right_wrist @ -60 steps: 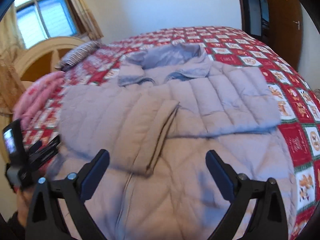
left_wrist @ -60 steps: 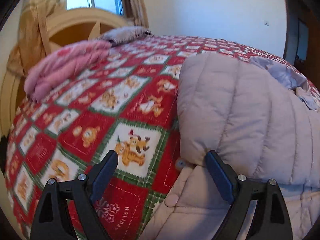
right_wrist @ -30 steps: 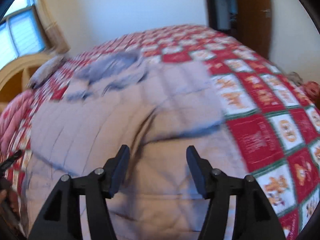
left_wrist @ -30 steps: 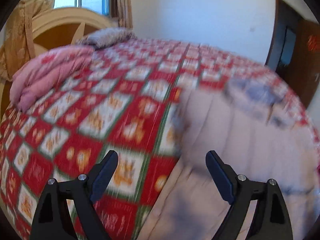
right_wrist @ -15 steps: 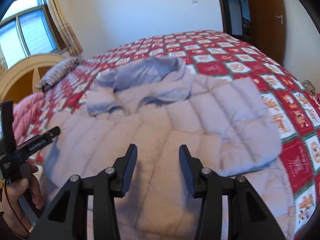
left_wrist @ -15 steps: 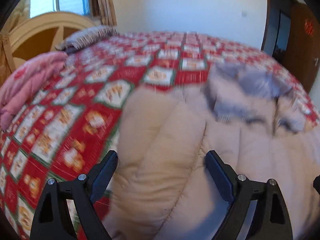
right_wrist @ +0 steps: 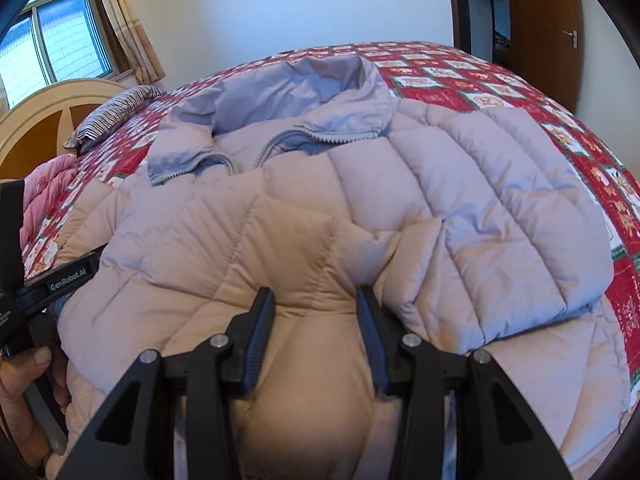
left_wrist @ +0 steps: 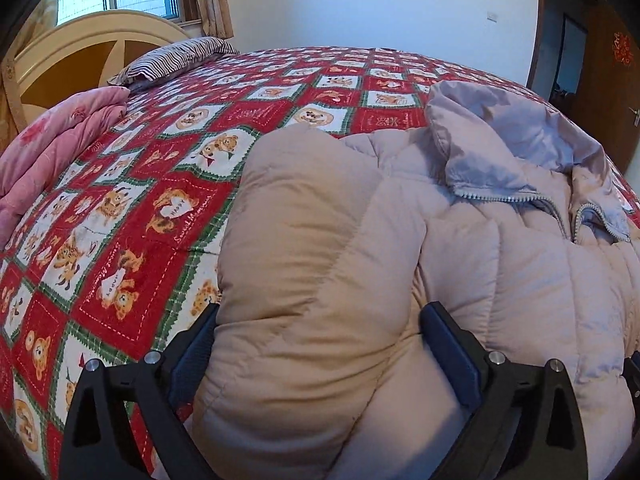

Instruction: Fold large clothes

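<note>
A pale pink quilted puffer jacket (right_wrist: 460, 208) lies front-up on a red patterned bedspread (left_wrist: 132, 216), its grey-lined collar (right_wrist: 304, 92) at the far end. Both sleeves are folded across the chest. My left gripper (left_wrist: 318, 344) stands wide around the bulging left edge of the jacket (left_wrist: 304, 240), with padding filling the gap between its fingers. My right gripper (right_wrist: 316, 320) is shut on a fold of the jacket near its middle, the padding bunched between the fingers. The left gripper's body (right_wrist: 44, 280) and the hand holding it show at the left of the right wrist view.
A folded pink quilt (left_wrist: 52, 152) lies at the bed's left side and a striped pillow (left_wrist: 176, 58) by the cream headboard (left_wrist: 80, 40). A window is behind the headboard. A brown door (right_wrist: 544, 20) stands at the far right.
Both grippers moved forward onto the jacket. The right gripper narrowed from wide open and closed on a fold. The left gripper swung right from the bedspread onto the jacket's left edge.
</note>
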The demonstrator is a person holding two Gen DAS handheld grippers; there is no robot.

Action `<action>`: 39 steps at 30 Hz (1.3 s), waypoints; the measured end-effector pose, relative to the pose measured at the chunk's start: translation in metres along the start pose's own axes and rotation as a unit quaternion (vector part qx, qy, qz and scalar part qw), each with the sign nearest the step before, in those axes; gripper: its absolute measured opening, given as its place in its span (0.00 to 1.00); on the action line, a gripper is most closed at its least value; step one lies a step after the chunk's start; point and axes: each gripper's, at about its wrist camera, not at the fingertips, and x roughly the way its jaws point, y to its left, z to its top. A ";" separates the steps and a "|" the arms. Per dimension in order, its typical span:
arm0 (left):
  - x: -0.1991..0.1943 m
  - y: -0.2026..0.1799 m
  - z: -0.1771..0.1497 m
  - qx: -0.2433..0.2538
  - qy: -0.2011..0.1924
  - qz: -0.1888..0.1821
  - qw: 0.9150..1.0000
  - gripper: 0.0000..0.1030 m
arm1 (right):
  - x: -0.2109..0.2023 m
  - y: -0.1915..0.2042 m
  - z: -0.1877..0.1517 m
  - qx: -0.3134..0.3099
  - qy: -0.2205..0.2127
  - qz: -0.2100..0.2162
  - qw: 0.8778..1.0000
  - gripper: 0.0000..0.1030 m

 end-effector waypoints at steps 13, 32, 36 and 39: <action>-0.011 0.003 0.010 -0.010 0.011 0.025 1.000 0.98 | 0.006 0.014 0.000 -0.035 0.008 -0.039 0.999 0.44; -0.030 -0.066 -0.016 0.071 -0.020 -0.022 0.997 0.98 | -0.007 0.002 0.001 -0.058 -0.012 -0.027 0.998 0.44; -0.028 -0.071 -0.019 0.081 -0.025 -0.009 0.996 0.99 | -0.002 0.005 -0.002 -0.064 -0.008 -0.034 0.997 0.45; -0.024 -0.070 -0.019 0.080 -0.022 -0.012 0.996 0.99 | -0.002 0.004 -0.005 -0.064 -0.011 -0.033 0.997 0.45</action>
